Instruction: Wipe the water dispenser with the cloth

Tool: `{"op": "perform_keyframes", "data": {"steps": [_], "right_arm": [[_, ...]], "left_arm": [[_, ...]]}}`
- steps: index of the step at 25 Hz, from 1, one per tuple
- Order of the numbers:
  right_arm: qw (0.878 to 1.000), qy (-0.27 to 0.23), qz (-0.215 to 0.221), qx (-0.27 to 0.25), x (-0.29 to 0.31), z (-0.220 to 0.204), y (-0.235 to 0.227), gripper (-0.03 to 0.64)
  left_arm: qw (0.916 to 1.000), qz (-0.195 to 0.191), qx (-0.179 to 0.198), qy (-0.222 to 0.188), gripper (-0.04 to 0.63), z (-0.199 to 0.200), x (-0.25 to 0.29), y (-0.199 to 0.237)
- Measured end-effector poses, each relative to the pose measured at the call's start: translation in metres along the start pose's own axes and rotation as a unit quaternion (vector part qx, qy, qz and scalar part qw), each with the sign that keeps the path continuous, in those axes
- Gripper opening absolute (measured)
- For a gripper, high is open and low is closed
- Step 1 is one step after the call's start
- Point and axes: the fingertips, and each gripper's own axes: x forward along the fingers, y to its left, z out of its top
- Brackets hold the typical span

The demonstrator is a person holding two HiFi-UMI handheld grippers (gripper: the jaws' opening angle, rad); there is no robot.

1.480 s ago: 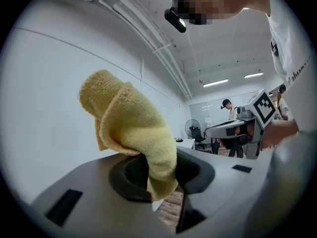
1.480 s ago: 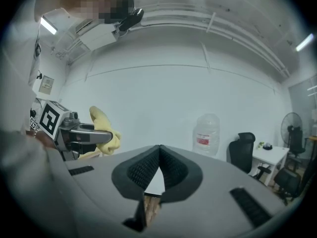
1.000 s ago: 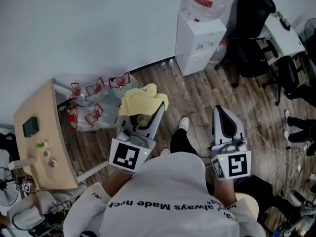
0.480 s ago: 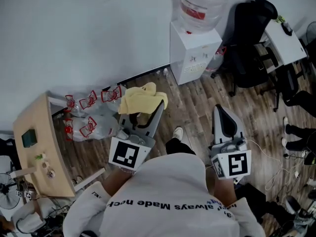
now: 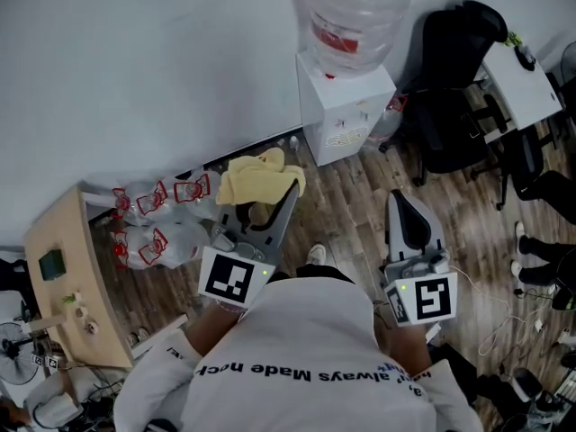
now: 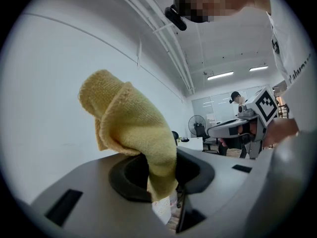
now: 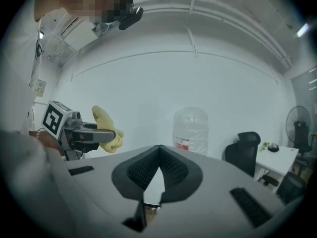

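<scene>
Left gripper (image 5: 273,207): clamped on soft yellow terry cloth (image 5: 261,178). Right gripper (image 5: 407,216): pinched together, empty. White box-shaped water dispenser (image 5: 346,106), 1 o'clock: approach squarely and press the cloth flat.

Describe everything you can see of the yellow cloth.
The cloth is yellow, terry-like fabric, crumpled and folded over itself. The left gripper is shut on its lower part; the rest bunches above the jaws. Held in the air, it touches nothing else and is well short of the dispenser.
</scene>
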Motion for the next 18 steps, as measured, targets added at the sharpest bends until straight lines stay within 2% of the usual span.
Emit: {"op": "perform_keyframes", "data": {"steps": [9, 18], "right_arm": [[1.0, 0.007, 0.013, 0.007, 0.02, -0.01, -0.018, 0.006], [1.0, 0.015, 0.017, 0.006, 0.058, -0.016, -0.031, 0.008]], "left_arm": [[0.9999, 0.007, 0.002, 0.011, 0.124, -0.009, 0.023, 0.004], [0.9998, 0.011, -0.002, 0.017, 0.124, -0.025, 0.05, 0.029]]}}
